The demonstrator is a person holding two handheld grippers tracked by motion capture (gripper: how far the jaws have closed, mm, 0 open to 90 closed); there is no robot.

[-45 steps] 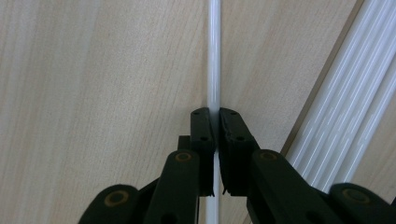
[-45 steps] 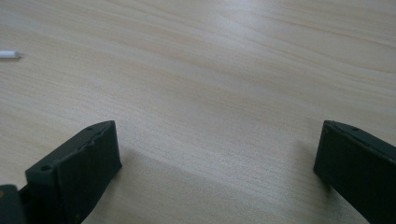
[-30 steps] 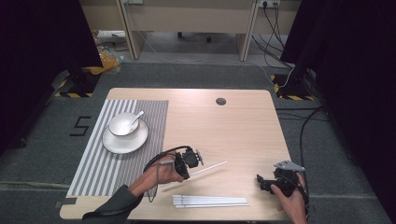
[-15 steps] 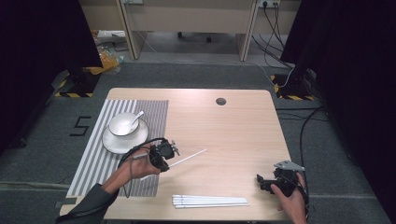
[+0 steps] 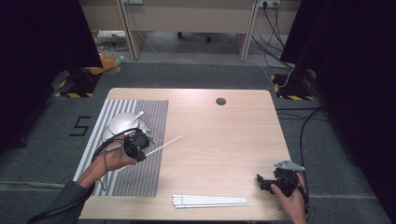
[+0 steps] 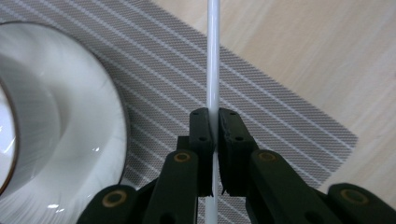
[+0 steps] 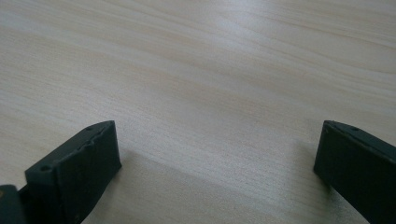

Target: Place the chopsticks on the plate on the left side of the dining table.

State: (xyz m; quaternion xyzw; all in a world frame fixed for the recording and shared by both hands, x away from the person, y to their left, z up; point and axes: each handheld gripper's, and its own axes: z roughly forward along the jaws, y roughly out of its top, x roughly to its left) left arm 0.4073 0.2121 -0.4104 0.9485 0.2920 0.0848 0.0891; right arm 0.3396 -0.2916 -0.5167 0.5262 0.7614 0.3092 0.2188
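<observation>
My left gripper (image 5: 144, 148) is shut on a thin white stick (image 5: 167, 142) and holds it over the striped placemat (image 5: 140, 179), just right of a white bowl on a saucer (image 5: 122, 125). In the left gripper view the stick (image 6: 213, 56) runs straight up between the closed pads of my left gripper (image 6: 215, 122), with the saucer rim (image 6: 93, 140) at the left. A row of several more white sticks (image 5: 210, 201) lies near the table's front edge. My right gripper (image 5: 260, 182) rests at the front right, open; in the right gripper view my right gripper (image 7: 215, 154) has bare wood between its jaws.
A spoon handle (image 5: 138, 116) sticks out of the bowl. The wooden table (image 5: 224, 140) has a round cable hole (image 5: 221, 101) at the back. Carpet floor and cables surround the table.
My left gripper has carried the white stick leftward from the table's front middle to over the placemat beside the bowl. The right gripper has stayed put.
</observation>
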